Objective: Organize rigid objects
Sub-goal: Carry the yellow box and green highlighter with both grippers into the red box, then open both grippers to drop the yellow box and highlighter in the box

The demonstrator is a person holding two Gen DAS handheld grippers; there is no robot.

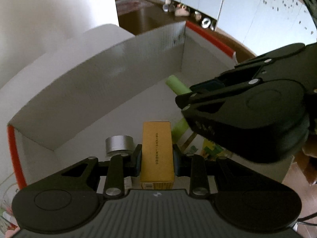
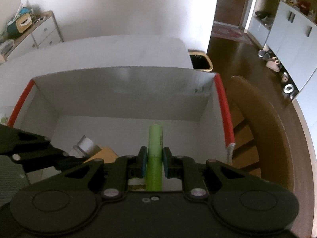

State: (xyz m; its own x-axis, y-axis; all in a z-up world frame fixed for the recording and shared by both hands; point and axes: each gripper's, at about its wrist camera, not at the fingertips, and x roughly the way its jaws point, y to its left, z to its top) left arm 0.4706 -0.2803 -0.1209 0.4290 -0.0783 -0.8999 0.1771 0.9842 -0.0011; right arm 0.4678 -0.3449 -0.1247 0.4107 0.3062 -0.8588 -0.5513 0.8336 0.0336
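My left gripper (image 1: 157, 158) is shut on a tan carton (image 1: 156, 150) with dark print, held upright above the inside of a white cardboard box (image 1: 89, 91) with red-taped edges. A silver cylinder (image 1: 118, 143) lies on the box floor just left of the carton. My right gripper (image 2: 155, 162) is shut on a light green tube (image 2: 155, 148), which points into the same box (image 2: 122, 91). In the left wrist view the right gripper (image 1: 188, 99) hangs over the box's right half, close beside the left one.
A yellow-green printed packet (image 1: 212, 148) lies in the box under the right gripper. The box stands on a white table (image 2: 118, 49). A wooden chair (image 2: 257, 129) is to its right, a dark bin (image 2: 200, 59) behind it, and a white dresser (image 2: 39, 31) at far left.
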